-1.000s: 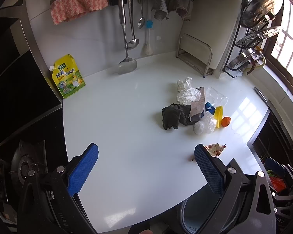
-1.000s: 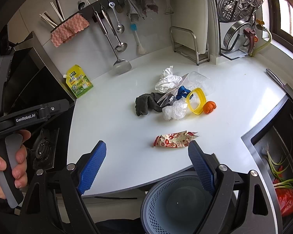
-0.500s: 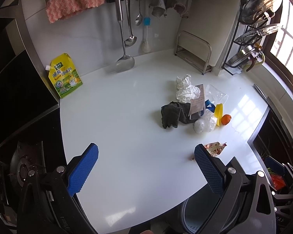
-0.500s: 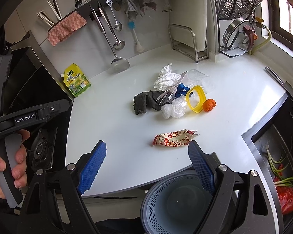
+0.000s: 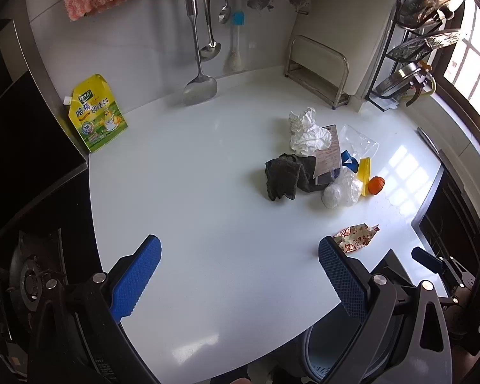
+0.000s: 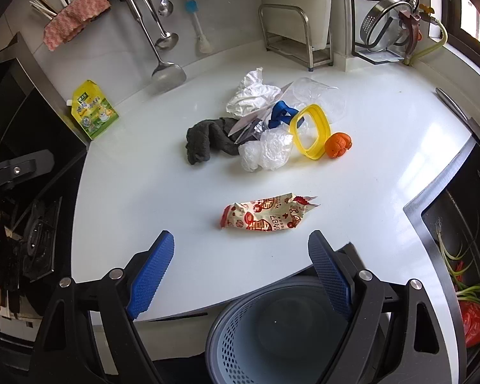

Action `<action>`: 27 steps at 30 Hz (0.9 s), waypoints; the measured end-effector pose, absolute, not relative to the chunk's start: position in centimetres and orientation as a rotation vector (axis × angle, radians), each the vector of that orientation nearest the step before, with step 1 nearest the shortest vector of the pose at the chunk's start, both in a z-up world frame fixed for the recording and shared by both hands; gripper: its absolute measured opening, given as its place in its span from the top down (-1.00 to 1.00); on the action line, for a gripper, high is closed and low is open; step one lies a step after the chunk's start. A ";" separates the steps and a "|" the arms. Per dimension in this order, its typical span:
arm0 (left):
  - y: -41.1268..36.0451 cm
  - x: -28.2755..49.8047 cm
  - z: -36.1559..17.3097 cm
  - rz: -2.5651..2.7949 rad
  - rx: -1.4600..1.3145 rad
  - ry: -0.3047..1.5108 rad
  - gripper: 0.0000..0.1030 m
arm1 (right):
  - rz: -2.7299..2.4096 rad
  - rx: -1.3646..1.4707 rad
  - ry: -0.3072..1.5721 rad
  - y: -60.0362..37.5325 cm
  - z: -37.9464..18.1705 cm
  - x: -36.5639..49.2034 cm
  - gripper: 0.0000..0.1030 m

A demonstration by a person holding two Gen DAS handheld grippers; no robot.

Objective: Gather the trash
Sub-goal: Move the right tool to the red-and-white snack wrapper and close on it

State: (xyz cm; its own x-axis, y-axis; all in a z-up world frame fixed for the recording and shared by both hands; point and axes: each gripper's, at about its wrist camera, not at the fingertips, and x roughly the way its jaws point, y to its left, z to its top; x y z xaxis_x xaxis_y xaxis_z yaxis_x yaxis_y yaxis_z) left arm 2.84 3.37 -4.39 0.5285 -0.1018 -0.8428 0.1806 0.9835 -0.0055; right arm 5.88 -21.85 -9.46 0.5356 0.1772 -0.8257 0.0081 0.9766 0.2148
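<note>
White countertop: curved worktop bearing all the loose items.

Grey perforated bin: below the counter's near edge, at 5 o'clock in the right wrist view; nothing visible inside.

Right gripper: blue-padded fingers spread wide, holding nothing, hovering over the counter's near edge above the bin.

Left gripper: fingers likewise spread wide with nothing between them, above bare counter at 6 o'clock in its own view.

Litter pile, centre of the counter, items touching or overlapping:
- dark grey cloth, at the pile's 9 o'clock;
- crumpled white tissue, at 12 o'clock;
- clear plastic bag, at 1 o'clock;
- crumpled clear film, at 6 o'clock;
- yellow ring-shaped lid, propped on edge;
- blue strap-like piece, partly under the lid;
- orange peel, just beside the lid at 3 o'clock.

Red-and-white snack wrapper: lying flat and apart from the pile, between it and the right gripper.

Yellow-green seasoning pouch: upright against the backsplash at 10 o'clock.
</note>
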 end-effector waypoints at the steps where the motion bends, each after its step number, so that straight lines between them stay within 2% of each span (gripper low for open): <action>1: 3.4 3.0 -4.8 -0.172 0.089 1.003 -0.88 | 0.091 0.194 1.012 -22.0 -10.3 6.4 -0.59; 11: 5.0 4.4 -7.8 -0.168 0.122 1.055 -0.88 | -0.022 0.404 1.143 -24.0 -18.5 11.7 -0.59; 22: 8.3 6.1 -9.4 -0.144 0.134 1.094 -0.88 | -0.006 0.279 1.076 -20.1 -18.8 15.4 -0.60; 24: 8.5 6.4 -9.5 -0.150 0.138 1.096 -0.88 | 0.029 0.311 1.061 -20.3 -18.7 15.9 -0.37; 27: 8.8 6.8 -9.8 -0.158 0.138 1.103 -0.88 | 0.067 0.358 1.058 -20.8 -18.9 16.4 -0.32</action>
State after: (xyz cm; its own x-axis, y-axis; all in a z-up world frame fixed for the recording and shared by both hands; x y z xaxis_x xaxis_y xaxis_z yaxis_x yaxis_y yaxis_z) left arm 6.80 8.81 -9.76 0.4417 -0.0580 -0.8953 0.1953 0.9802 0.0328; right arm 16.37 -20.77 -18.88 0.4945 0.2241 -0.8398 0.1171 0.9402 0.3199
